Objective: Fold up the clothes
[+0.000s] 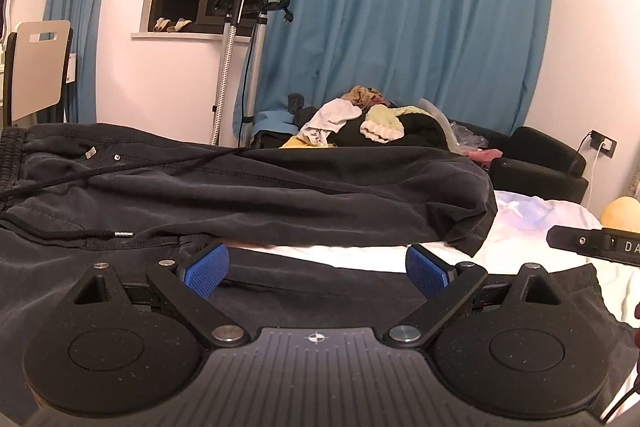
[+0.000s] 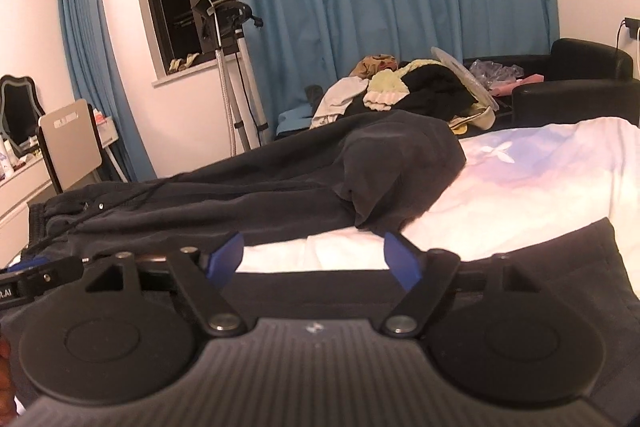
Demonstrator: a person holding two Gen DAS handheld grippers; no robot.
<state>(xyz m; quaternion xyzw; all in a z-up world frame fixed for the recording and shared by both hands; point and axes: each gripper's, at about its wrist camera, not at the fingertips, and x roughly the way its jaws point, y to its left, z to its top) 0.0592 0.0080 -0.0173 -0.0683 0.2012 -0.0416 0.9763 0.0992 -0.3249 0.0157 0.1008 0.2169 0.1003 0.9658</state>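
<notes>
A bedroom with blue curtains [image 1: 400, 7] is seen across a bed covered by a white and pastel sheet [image 2: 540, 179]. A chair [image 1: 38, 67] and a garment steamer [image 1: 236, 47] stand at the left; mixed clothes are heaped on a black sofa [image 1: 540, 163]. Black drawstring trousers [image 1: 240, 195] are laid across the bed, partly folded over. The left gripper [image 1: 316, 269] and right gripper [image 2: 314, 259] are held low over the dark cloth, jaws spread wide, nothing gripped.

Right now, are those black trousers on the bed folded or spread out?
Partly folded: one leg of the black trousers is doubled back, its cuff lying loose on the bed.
</notes>
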